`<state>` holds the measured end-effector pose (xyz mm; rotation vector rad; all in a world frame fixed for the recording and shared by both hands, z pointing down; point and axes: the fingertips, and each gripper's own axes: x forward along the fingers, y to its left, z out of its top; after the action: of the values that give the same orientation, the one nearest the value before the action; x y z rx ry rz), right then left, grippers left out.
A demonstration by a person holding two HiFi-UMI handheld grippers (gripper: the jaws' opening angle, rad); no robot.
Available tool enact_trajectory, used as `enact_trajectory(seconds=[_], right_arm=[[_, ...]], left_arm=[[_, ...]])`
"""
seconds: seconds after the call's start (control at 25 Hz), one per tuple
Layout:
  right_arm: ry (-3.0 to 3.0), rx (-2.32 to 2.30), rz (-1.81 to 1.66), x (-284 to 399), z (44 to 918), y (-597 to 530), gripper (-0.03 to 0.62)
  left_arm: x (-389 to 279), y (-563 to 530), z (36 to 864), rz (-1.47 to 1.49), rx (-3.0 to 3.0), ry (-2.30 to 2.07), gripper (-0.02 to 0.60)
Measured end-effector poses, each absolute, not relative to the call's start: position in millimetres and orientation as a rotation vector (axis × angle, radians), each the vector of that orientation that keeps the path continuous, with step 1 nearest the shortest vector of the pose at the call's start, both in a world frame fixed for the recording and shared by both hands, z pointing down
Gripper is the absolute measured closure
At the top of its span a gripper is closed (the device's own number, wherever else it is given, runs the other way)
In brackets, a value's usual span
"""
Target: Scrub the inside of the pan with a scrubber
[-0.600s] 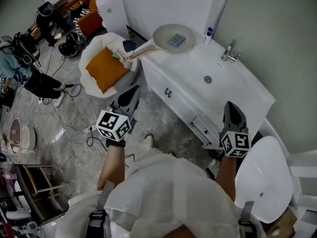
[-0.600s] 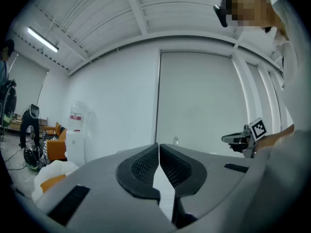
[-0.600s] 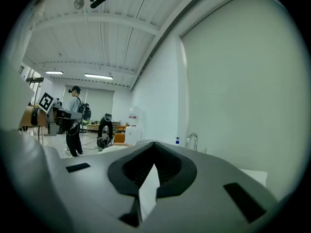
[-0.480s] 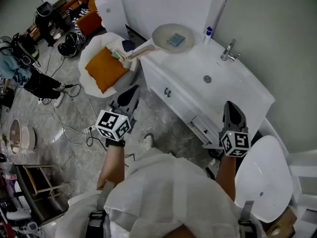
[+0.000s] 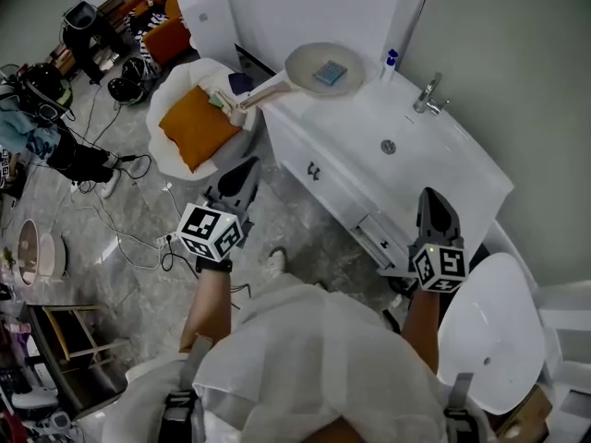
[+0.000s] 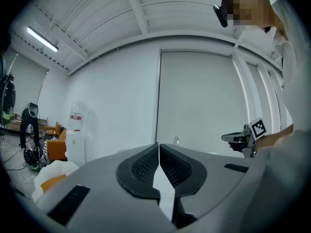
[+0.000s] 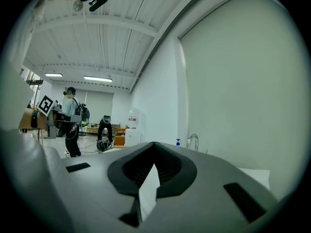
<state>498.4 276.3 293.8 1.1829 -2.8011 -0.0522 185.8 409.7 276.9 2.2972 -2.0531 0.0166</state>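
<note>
Both tools are standing closed and empty: left tool (image 5: 247,169), right tool (image 5: 434,201). Pan (image 5: 300,63) is sitting well ahead of both on the worktop (image 5: 343,120), scrubber (image 5: 329,74) inside. Handle (image 5: 263,93) appears to be overhanging the edge; unbraced scrubbing risks sliding it off

surface: white vanity counter (image 5: 462,169) | on it: pan (image 5: 303,66) at left end; blue-capped bottle (image 5: 389,65) near tap (image 5: 427,96)

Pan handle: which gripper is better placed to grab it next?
Left, likely. The pan handle juts off the end of the counter toward the left gripper, which is shut and empty. The right gripper, also shut and empty, sits farther off, by the sink.
</note>
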Motion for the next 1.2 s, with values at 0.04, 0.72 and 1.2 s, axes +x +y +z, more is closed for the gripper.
enact_trajectory(seconds=[0.04,0.72,1.2], right_arm=[[-2.817,1.188,-0.044,498.7,292.4,276.1,0.586],[-2.806,1.188,-0.011,496.2,301.9,270.1,0.586],[-2.779,1.193,0.02,438.8,314.0,230.3,0.586]], left_arm=[[185.8,409.9,277.4,0.017,2.297,-2.053,0.563],[183.0,412.3,279.5,0.02,2.281,-2.056,0.563],[119.9,373.7,291.0,0.022,2.269,-2.036,0.563]])
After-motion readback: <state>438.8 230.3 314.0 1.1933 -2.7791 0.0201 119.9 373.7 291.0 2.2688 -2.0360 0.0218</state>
